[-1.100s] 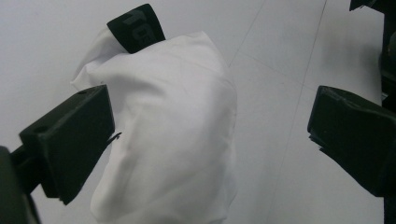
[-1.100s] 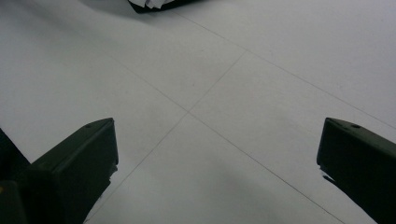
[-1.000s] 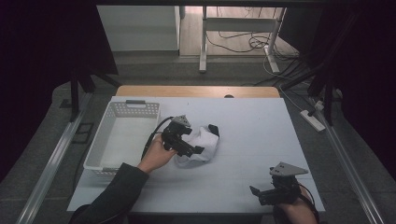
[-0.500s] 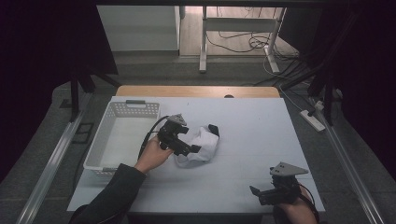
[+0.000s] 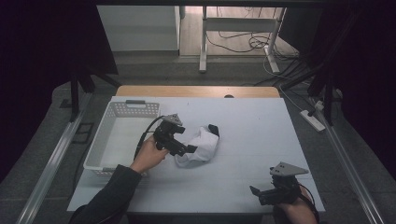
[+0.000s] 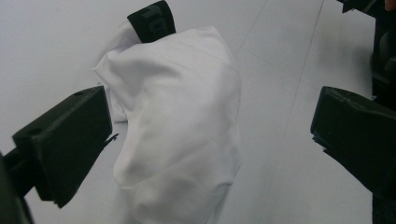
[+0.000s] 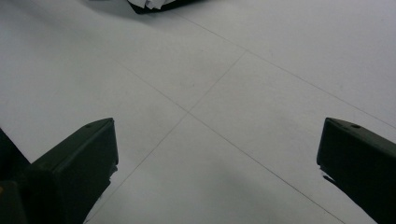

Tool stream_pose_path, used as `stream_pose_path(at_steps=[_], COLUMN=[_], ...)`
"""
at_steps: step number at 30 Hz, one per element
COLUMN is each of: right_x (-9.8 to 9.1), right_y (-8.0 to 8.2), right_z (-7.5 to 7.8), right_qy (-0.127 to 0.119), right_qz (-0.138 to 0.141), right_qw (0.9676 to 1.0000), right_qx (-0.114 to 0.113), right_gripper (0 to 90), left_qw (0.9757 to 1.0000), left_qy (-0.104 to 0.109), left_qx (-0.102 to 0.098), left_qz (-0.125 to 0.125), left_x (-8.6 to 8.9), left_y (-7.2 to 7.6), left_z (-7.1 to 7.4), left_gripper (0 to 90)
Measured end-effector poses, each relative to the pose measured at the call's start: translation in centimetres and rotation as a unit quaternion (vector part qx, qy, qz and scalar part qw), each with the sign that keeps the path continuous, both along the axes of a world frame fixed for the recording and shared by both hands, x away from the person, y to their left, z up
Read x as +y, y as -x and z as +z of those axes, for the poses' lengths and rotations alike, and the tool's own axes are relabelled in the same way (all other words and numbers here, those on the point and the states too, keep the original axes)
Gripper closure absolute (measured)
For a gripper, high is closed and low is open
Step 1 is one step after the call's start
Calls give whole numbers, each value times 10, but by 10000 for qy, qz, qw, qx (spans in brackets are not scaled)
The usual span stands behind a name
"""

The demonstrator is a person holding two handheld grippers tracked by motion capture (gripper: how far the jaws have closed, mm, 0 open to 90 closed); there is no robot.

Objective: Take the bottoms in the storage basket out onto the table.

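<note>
Straddling the crumpled white cloth (image 6: 182, 121) mid-table, left hand-held gripper (image 6: 210, 135) wide; right hand-held gripper (image 7: 217, 172) wide near the front edge.

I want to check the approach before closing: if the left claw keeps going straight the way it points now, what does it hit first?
The left claw, jaws wide open, points at the bunched white cloth lying between them. It would likely meet that cloth first; depth is hard to judge, but it looks very close.

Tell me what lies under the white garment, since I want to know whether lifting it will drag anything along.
The white garment lies bunched on the white table, between the open jaws of the left gripper. Only bare tabletop shows around its edges. Whatever is beneath or inside its folds is covered.
</note>
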State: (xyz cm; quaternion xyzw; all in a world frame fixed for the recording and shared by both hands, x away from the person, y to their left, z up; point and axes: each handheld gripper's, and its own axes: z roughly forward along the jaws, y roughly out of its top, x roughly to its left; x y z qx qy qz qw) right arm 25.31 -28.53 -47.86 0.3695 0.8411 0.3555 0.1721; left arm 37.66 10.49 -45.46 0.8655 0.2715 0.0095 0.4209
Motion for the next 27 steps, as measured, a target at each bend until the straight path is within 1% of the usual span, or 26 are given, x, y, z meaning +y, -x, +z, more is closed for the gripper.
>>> stream_pose_path(at_steps=[12,16,20,27], right_x=[0,0,0,0], right_y=[0,0,0,0], right_z=[0,0,0,0], right_qy=[-2,3,0,1], right_qz=[-4,-8,-10,-9], right_qw=[10000,10000,10000,10000], right_qx=[1,2,5,3], right_gripper=[0,0,0,0], left_qw=[10000,10000,9999,9998], left_qy=[2,15,-33,-53], left_qx=[-3,-33,-68,-67], left_qz=[62,92,135,205], left_x=[8,11,14,21], left_y=[2,4,6,8], left_z=[1,2,3,3], left_gripper=[0,0,0,0])
